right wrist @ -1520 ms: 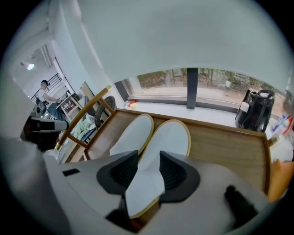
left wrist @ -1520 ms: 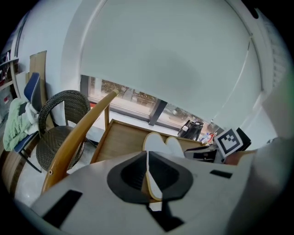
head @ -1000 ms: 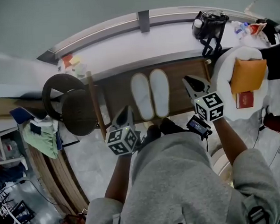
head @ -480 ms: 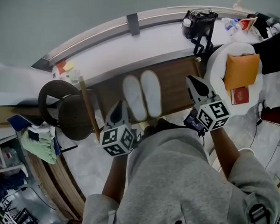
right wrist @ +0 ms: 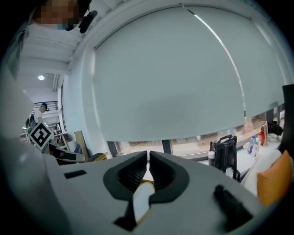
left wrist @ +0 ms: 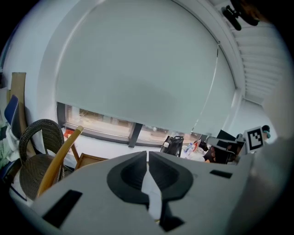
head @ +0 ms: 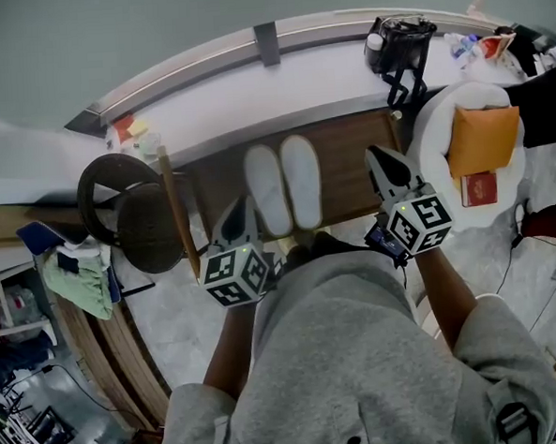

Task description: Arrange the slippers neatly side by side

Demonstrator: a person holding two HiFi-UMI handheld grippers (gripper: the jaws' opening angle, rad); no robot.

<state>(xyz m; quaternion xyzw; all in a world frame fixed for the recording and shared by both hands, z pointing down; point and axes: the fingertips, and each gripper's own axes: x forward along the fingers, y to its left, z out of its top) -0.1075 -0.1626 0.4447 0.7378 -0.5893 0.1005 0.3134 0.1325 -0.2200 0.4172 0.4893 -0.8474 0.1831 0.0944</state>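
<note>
Two white slippers (head: pixel 284 185) lie side by side, toes away from me, on a dark brown wooden table (head: pixel 349 160) in the head view. My left gripper (head: pixel 238 217) hangs near the table's front edge, left of the pair, jaws shut and empty. My right gripper (head: pixel 385 166) hovers over the table's right part, right of the slippers, also shut with nothing held. In the left gripper view the left gripper (left wrist: pixel 147 156) points up at a window blind. The right gripper (right wrist: pixel 148 156) does the same in the right gripper view. Neither gripper view shows the slippers.
A wicker chair (head: pixel 127 211) with a wooden frame stands left of the table. A black bag (head: pixel 397 45) sits on the white window ledge (head: pixel 251 87) behind. An orange cushion (head: pixel 481 138) and a red booklet (head: pixel 476 187) rest on a white round seat (head: pixel 432 136) to the right.
Both grippers drew slightly back toward me and shifted left with my view; the slippers stay together on the table, untouched.
</note>
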